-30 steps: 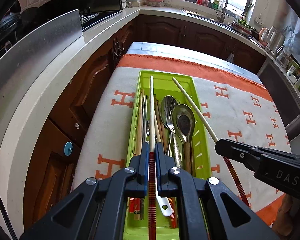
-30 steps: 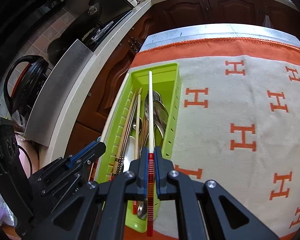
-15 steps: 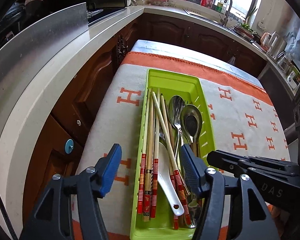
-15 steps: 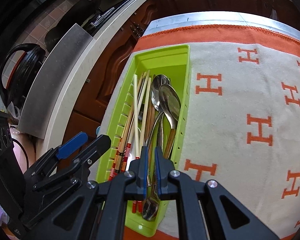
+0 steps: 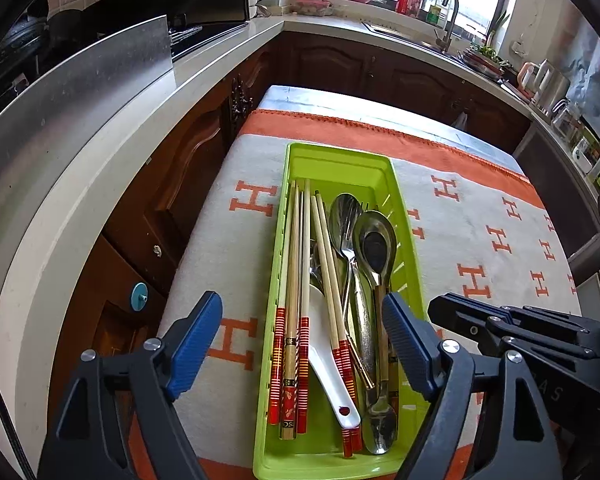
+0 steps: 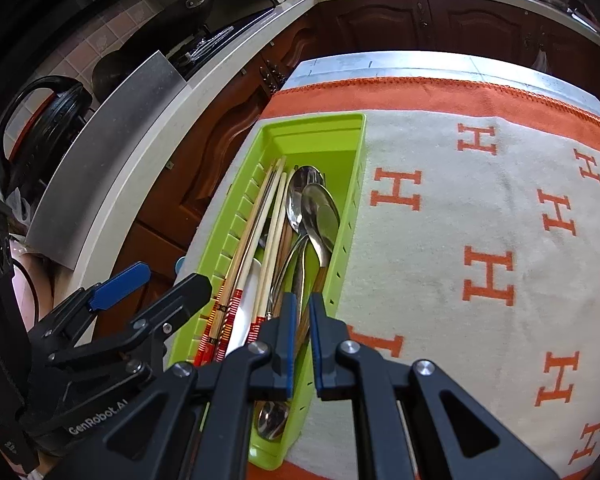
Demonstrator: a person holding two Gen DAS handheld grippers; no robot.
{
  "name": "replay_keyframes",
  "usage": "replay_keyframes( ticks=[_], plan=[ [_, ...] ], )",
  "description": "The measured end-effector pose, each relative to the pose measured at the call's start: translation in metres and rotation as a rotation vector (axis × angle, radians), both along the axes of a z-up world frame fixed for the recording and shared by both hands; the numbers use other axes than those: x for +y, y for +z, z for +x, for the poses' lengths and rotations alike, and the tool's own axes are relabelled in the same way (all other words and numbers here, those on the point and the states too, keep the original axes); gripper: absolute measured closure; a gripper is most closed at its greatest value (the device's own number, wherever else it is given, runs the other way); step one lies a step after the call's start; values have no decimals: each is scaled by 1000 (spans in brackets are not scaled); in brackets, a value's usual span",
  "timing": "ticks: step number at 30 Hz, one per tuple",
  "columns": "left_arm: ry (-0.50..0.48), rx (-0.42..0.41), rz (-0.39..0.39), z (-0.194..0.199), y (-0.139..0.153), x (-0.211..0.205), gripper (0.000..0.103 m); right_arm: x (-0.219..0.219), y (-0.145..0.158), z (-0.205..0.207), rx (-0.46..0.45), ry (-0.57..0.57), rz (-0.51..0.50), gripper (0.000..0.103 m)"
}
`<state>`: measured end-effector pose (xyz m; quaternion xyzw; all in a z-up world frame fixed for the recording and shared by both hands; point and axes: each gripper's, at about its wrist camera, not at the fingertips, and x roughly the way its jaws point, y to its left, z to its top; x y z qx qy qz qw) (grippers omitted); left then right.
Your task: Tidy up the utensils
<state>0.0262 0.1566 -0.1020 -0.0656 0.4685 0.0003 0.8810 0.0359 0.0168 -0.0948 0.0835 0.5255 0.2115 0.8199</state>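
Note:
A lime-green tray [image 5: 340, 160] lies lengthwise on the blanket. It holds several red-ended chopsticks [image 5: 296, 280], two metal spoons [image 5: 374, 240] and a white ceramic spoon [image 5: 332, 376]. My left gripper [image 5: 300, 312] hovers over the tray's near end. Its jaws are opening wide and straddle the chopsticks without touching them. My right gripper [image 6: 302, 304] is shut with nothing in it, just above the spoon handles at the tray's [image 6: 320, 120] right side. Its tip [image 5: 460, 312] shows in the left wrist view beside the tray. The chopsticks [image 6: 256, 220] and spoons [image 6: 320, 212] also show in the right wrist view.
A cream blanket with orange H marks [image 5: 480, 248] covers the table. A white countertop [image 5: 100, 184] with brown cabinets runs close along the left. A sink and tap [image 5: 448, 20] sit at the back, and a black kettle [image 6: 44, 128] stands on the left counter.
Each gripper held one chopstick a second ago. Both chopsticks now lie in the tray. The left jaws have spread wide, and the right jaws stay close together, empty.

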Motion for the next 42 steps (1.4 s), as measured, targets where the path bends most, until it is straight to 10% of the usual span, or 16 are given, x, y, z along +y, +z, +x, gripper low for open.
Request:
replay_keyframes(
  ticks=[25, 42],
  plan=[
    [-107, 116, 8, -10, -13, -62, 2, -61, 3, -24, -76, -99, -105, 80],
    [-193, -12, 75, -17, 43, -129, 2, -123, 50, -54, -205, -188, -218, 69]
  ],
)
